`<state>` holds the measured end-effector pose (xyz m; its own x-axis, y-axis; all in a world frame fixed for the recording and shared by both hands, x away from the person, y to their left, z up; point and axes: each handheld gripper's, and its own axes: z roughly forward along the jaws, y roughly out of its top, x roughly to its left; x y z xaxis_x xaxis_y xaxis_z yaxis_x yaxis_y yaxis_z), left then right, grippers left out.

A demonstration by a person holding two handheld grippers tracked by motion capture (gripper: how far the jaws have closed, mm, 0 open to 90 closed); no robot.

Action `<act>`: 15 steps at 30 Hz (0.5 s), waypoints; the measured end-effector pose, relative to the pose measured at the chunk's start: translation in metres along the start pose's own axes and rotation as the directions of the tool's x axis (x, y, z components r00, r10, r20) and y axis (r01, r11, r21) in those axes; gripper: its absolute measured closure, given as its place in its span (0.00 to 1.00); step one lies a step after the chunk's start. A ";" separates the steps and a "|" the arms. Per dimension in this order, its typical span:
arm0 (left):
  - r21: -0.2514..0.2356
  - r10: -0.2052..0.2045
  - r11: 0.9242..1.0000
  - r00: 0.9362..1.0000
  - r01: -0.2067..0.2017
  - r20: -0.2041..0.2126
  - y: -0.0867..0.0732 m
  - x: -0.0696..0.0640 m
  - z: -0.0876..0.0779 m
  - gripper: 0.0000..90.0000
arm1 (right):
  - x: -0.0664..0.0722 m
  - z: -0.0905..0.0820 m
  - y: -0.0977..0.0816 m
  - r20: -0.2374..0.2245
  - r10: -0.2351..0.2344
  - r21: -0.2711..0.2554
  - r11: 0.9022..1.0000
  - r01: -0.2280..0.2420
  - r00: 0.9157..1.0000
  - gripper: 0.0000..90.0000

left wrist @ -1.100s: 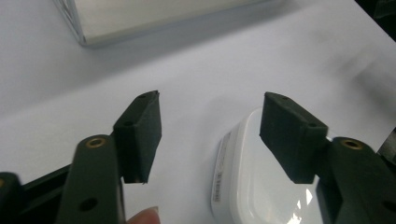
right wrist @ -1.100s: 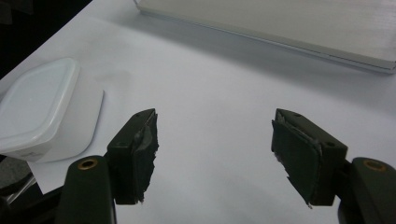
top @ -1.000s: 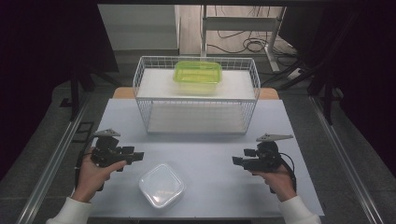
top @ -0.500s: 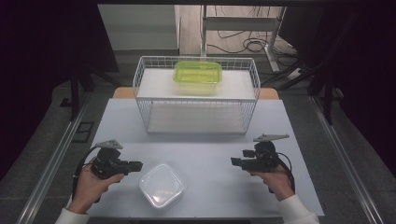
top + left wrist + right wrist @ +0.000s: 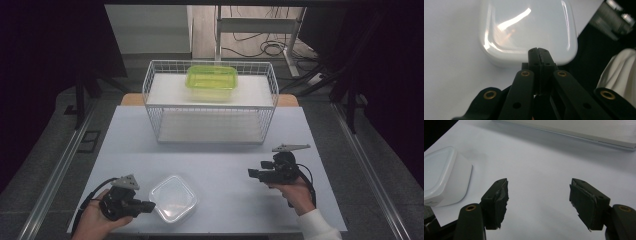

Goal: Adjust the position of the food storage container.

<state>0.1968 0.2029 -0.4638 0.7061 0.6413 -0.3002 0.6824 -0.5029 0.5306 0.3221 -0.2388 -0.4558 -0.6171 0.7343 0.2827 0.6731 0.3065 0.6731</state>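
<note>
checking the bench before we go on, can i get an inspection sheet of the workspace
surface: white table, bare in the middle
job's things: clear lidded container near the front edge; green container on top of the white wire rack
clutter: nothing seen
grippers: left gripper, jaws shut, tips at the clear container's side, nothing between them; right gripper, jaws open and empty
cables: one trails from each gripper; more lie on the floor behind the rack
surroundings: dark, with metal rails at both sides

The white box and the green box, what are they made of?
The white box looks like milky, see-through plastic, smooth and shiny: the light leaves bright streaks on its top. The green box on the wire rack looks like clear, tinted plastic, since the shelf shows through it.
</note>
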 end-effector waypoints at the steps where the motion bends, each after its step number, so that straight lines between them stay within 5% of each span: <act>1: 0.021 0.007 1.000 1.000 -0.007 -0.001 -0.002 -0.003 0.003 0.99 | 0.000 0.000 0.000 0.001 0.000 0.000 1.000 0.000 1.000 0.35; 6: 0.090 0.023 0.996 1.000 -0.023 -0.002 -0.006 -0.014 0.020 0.99 | -0.001 0.000 0.000 0.003 0.002 -0.001 1.000 -0.002 1.000 0.35; 15: 0.089 0.009 0.996 1.000 -0.008 -0.008 -0.002 -0.014 0.030 0.99 | -0.002 -0.001 0.001 0.004 0.005 -0.003 1.000 -0.005 1.000 0.35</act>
<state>0.1916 0.1778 -0.4843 0.7105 0.6417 -0.2888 0.6907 -0.5574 0.4607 0.3231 -0.2406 -0.4551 -0.6122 0.7382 0.2833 0.6749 0.3012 0.6736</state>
